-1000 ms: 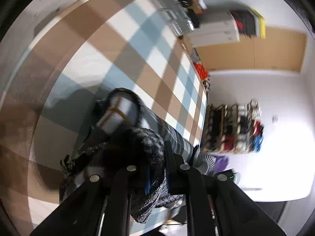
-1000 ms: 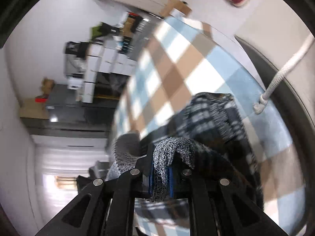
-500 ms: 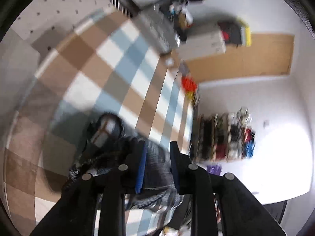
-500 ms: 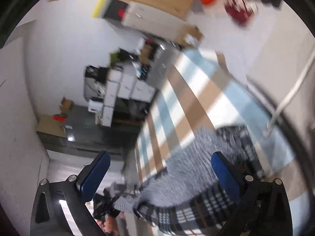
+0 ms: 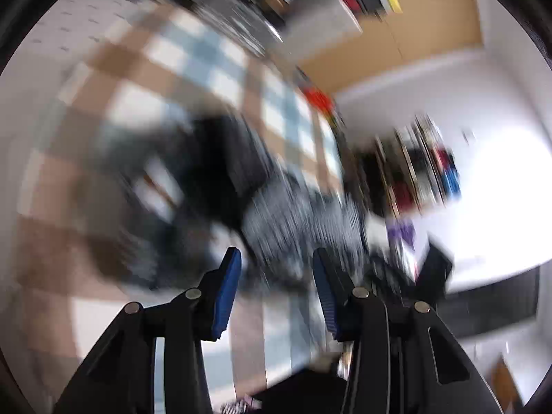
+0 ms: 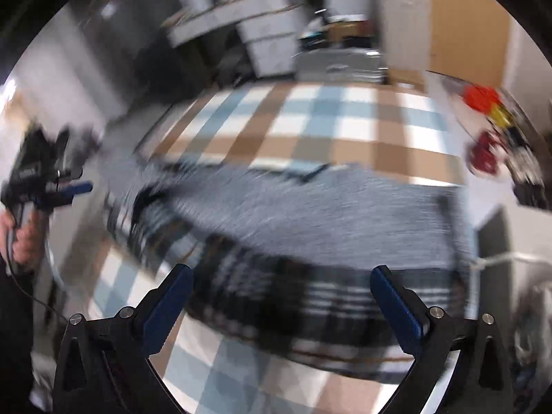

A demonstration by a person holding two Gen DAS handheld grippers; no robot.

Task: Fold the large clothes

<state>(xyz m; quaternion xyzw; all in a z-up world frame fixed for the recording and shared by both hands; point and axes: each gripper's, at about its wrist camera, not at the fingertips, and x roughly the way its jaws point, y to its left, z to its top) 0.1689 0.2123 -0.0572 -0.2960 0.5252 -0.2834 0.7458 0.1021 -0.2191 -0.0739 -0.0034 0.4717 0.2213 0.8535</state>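
**Sweater lies folded, both claws free**

The grey checked sweater [image 6: 310, 227] lies on the checked blanket [image 6: 345, 120], apparently folded once; more folds probably remain. The right claw [image 6: 281, 296] is wide open and empty. The left claw [image 5: 276, 283] is opening, holding nothing. Only the right view shows the person's hand [image 6: 24, 238].

A checked cloth [image 6: 345, 131] in tan, pale blue and white covers the broad surface. Behind it stand white drawer units [image 6: 272, 45] and a tan board [image 5: 438, 31] against white walls. A cluttered shelf rack [image 5: 424, 169] (contents too blurred to name) sits beside a glaring bright window [image 5: 500, 207].
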